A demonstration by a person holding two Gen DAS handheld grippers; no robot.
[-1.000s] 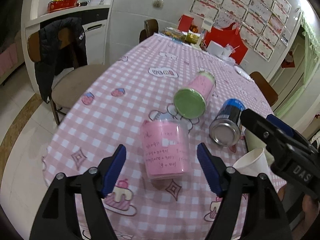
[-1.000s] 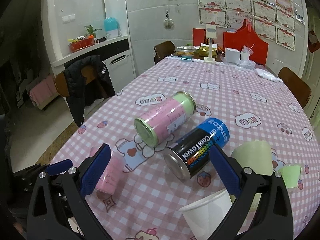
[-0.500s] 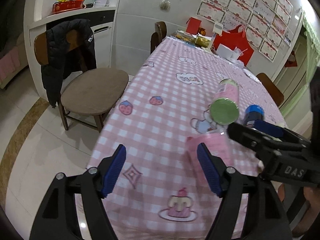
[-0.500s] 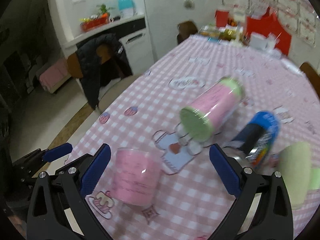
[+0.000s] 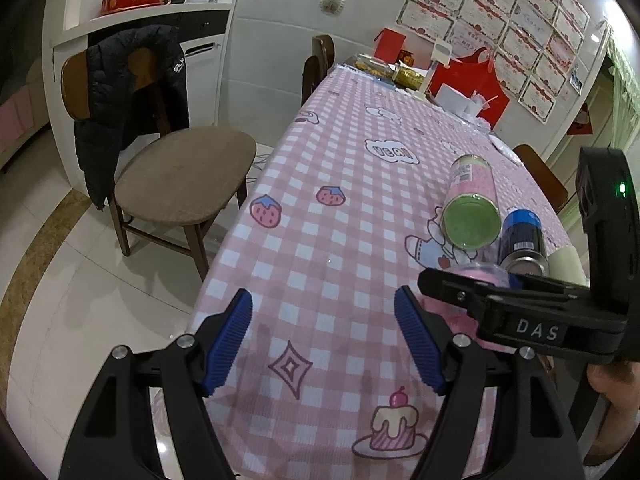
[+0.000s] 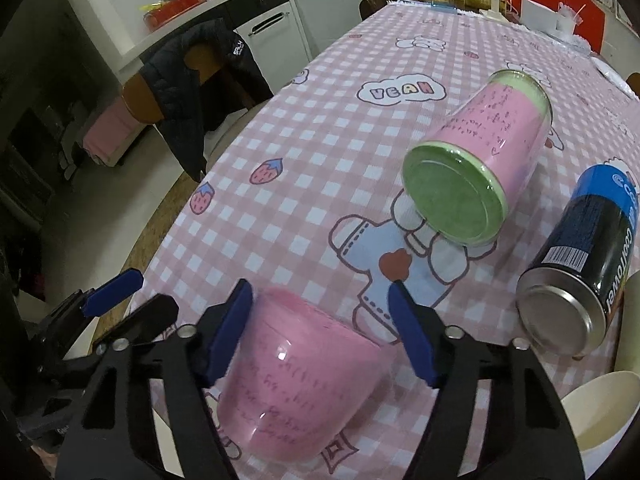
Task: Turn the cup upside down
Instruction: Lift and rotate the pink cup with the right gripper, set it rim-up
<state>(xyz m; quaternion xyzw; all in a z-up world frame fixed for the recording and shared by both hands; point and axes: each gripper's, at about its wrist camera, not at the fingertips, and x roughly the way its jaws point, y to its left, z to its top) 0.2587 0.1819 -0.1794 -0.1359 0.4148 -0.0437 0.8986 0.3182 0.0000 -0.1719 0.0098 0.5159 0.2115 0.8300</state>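
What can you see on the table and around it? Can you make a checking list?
Surface: pink checked tablecloth, cartoon prints.
Job's things: pink cup between the right gripper fingers.
Clutter: pink jar with green lid and dark can, both lying down; white paper cup.
Grippers: right open around the cup; left gripper open, holding nothing.
Cables: nothing seen.
Surroundings: chair with dark jacket.

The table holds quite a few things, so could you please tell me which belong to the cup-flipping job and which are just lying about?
In the job:
pink cup
right gripper, fingers open around the cup

Lying about:
pink jar with green lid
blue and black can
white paper cup
jacket on chair
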